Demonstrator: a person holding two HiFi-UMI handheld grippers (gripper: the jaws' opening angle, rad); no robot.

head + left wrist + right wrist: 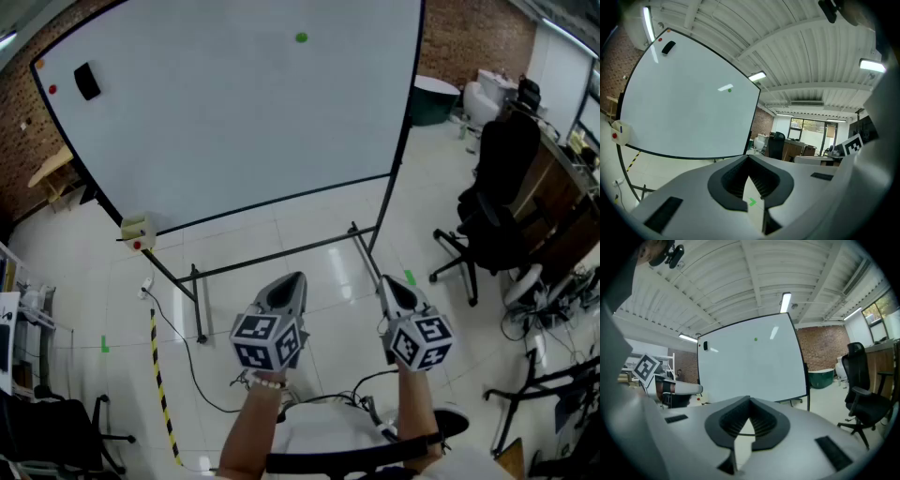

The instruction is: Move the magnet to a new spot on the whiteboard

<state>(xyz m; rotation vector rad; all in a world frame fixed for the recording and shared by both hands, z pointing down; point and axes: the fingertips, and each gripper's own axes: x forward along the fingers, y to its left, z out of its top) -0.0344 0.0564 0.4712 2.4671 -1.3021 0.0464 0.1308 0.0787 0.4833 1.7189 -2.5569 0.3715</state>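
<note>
A small green magnet [301, 37] sticks high on the big whiteboard [234, 122], right of its middle. It also shows as a green dot in the left gripper view, magnet [730, 90], and in the right gripper view, magnet [755, 339]. My left gripper [296, 278] and right gripper [385, 280] are held side by side well short of the board, above the floor, both pointing toward it. Each has its jaws together at the tips, left gripper [749, 158] and right gripper [750, 399], with nothing between them.
A black eraser [86, 81] and a red magnet [52, 89] sit at the board's upper left. A small box [138, 230] hangs at the lower left corner of the frame. Black office chairs [497, 206] stand right; a green bin [433, 98] stands behind the board's stand legs [361, 246].
</note>
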